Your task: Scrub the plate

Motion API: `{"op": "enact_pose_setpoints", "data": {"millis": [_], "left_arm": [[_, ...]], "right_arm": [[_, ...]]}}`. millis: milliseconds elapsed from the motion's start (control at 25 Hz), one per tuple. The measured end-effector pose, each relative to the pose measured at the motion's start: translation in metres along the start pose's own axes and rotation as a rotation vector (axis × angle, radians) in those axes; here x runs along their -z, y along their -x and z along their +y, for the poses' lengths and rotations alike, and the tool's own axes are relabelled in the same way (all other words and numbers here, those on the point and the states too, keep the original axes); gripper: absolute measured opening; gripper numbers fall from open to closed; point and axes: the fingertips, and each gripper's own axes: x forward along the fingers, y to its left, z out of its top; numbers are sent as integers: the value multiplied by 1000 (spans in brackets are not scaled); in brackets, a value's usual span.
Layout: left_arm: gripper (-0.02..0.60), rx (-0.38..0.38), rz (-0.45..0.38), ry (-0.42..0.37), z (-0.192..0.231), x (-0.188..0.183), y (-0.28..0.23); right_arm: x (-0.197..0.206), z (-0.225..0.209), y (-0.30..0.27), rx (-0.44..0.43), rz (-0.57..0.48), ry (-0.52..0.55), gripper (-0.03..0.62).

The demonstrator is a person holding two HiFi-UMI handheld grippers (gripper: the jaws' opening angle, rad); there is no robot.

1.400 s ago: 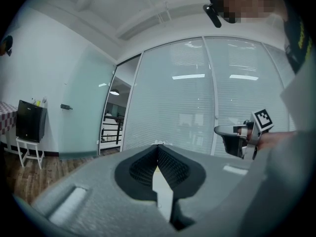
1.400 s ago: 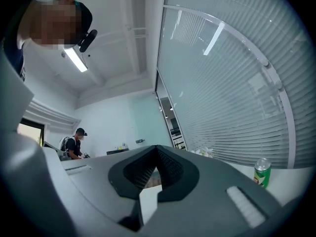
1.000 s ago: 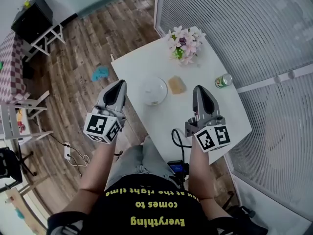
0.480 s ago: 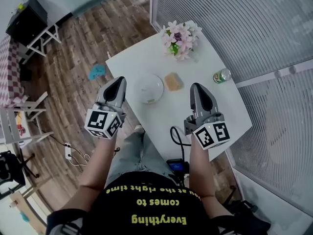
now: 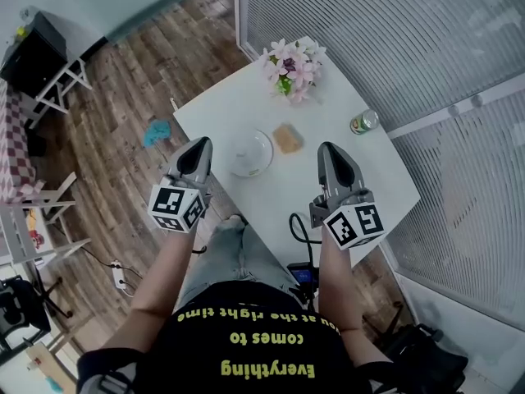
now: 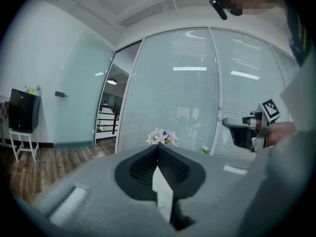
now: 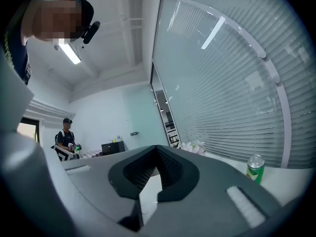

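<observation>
Barely anything has shifted. In the head view the left tool [image 5: 198, 144] has sunk a little at the near left edge of the table [image 5: 361, 179], while the right tool [image 5: 329, 148] has held its place. The plate [image 5: 250, 152] lies untouched between them, nearer the left one, with the sponge [image 5: 286, 138] just beside it (flowers [image 5: 289, 68] and a can [image 5: 362, 121] stand farther back). In the left gripper view the jaws are pressed together on nothing and aimed across the tabletop toward the flowers. In the right gripper view the jaws are likewise pressed together and empty, with the can off to the right. I judge that scrubbing has not begun: both tools must spread first, one for the sponge, one for the plate.
</observation>
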Motion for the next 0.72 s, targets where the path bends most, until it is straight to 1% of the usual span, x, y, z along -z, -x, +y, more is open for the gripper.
{"op": "enact_pose_setpoints", "data": {"millis": [320,440,520,600,720], "left_arm": [[2,-8,21,18,12,20,-8],[2,-18,40,40,17,32,-14],[2,-21,60,40,19,37,-18],[2,-14,77,34,18,43,-23],[2,2,100,47,17,53,-32]], "right_arm": [[20,-7,-17,-7,60,40,6],[30,-13,-20,0,92,44,11],[36,-17,-22,5,108,41,14],[44,-22,-24,8,129,42,14],[61,-29,-29,6,172,39,35]]}}
